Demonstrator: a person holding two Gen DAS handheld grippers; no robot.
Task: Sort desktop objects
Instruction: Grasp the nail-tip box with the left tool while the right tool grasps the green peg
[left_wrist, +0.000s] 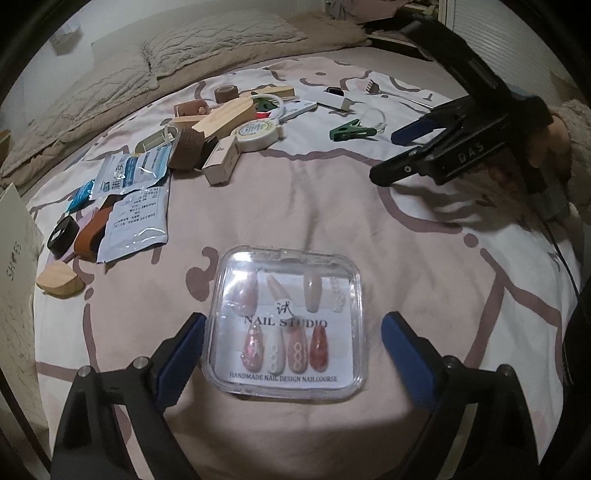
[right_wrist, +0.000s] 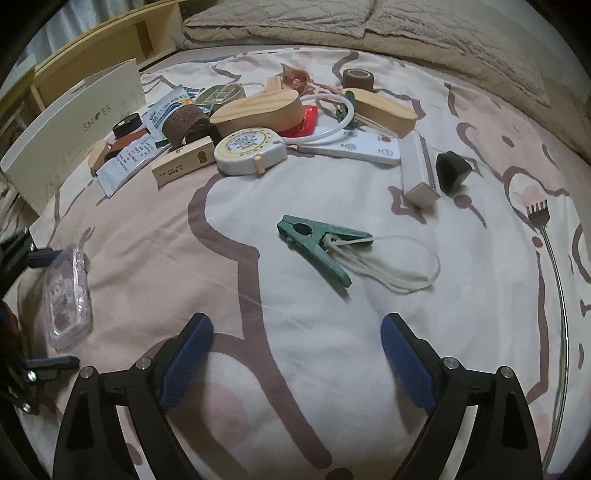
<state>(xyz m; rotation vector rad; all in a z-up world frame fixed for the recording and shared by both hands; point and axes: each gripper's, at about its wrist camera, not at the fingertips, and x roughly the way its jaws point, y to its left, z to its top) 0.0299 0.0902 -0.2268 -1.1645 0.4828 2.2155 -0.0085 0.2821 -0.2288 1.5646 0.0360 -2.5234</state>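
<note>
A clear nail box (left_wrist: 284, 321) lies flat on the bed's patterned cover (left_wrist: 332, 206), set apart from the clutter heaped toward the pillow end, seemingly the start of a sorted group. The left hand-held gripper (left_wrist: 293, 345) straddles it with jaws spread, the left pad at the box's side and the right pad clear of it, so nothing is clamped. The right hand-held gripper (right_wrist: 297, 354) hangs open and empty over bare cover, angled toward a green clothes peg (right_wrist: 317, 245) with a looped cord, a likely next pick. A round tape measure (right_wrist: 251, 151) sits at the heap's near edge.
</note>
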